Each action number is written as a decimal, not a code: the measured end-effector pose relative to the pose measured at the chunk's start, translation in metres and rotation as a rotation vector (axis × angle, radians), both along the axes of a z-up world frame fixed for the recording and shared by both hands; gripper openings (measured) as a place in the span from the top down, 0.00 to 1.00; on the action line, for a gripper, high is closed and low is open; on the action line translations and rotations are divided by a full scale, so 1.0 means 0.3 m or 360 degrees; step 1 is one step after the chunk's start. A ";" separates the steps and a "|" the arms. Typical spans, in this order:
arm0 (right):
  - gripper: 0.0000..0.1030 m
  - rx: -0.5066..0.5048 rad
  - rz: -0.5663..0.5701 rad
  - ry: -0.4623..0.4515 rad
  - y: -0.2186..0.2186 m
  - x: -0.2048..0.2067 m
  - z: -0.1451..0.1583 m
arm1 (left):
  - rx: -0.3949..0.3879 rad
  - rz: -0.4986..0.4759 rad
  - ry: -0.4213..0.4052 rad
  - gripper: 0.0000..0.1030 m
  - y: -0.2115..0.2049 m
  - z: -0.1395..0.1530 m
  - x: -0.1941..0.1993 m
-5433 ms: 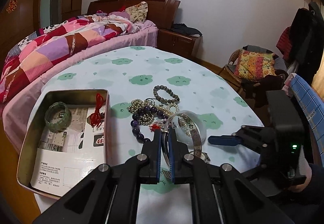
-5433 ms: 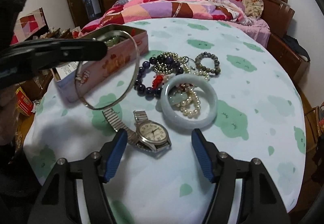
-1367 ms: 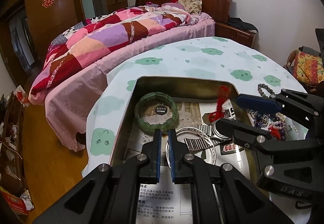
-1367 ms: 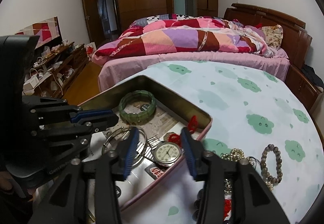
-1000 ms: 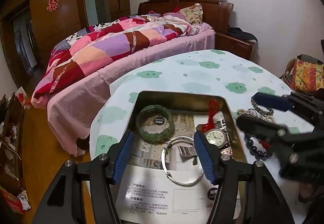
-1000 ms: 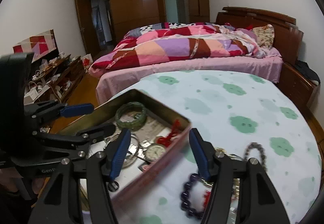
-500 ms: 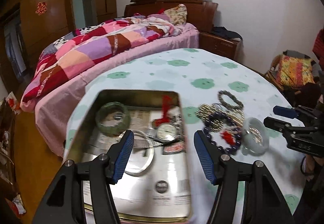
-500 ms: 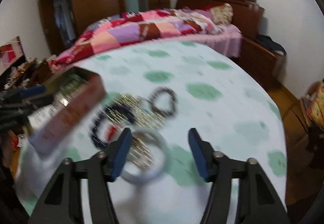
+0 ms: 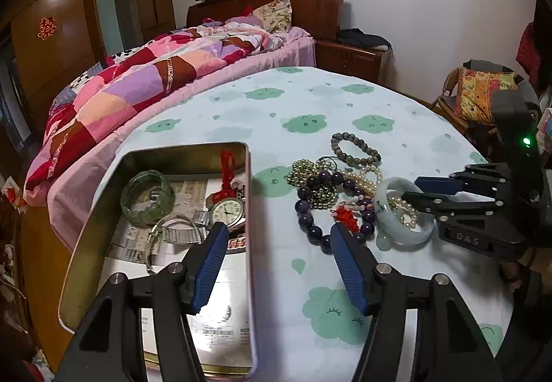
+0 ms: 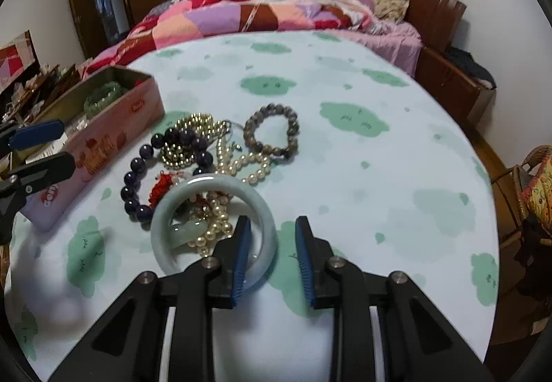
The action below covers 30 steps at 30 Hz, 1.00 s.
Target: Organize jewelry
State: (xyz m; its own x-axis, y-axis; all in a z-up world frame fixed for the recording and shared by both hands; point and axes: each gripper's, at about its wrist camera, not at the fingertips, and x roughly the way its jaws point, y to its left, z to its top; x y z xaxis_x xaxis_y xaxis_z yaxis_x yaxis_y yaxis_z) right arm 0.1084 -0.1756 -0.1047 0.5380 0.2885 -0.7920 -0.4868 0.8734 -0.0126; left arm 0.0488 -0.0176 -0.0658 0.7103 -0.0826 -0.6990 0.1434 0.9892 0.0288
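An open metal tin on the table holds a green bangle, a wristwatch, a thin silver bangle and a red tassel. Beside it lie a purple bead bracelet, gold beads, pearls, a grey bead bracelet and a pale jade bangle. My left gripper is open and empty over the tin's right wall. My right gripper is open, its left finger inside the jade bangle, its right finger outside the rim.
The round table has a light cloth with green cloud prints. A bed with a patchwork quilt lies beyond it, a nightstand at the back, a chair with a cushion at right.
My left gripper let go of the silver bangle in the tin, opened and swung right. My right gripper left the watch in the tin and moved to straddle the jade bangle's rim.
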 end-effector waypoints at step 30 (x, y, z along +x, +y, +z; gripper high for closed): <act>0.88 0.0447 -0.0198 -0.0090 -0.171 0.004 0.066 | 0.0095 -0.0124 0.0117 0.63 -0.179 -0.055 0.148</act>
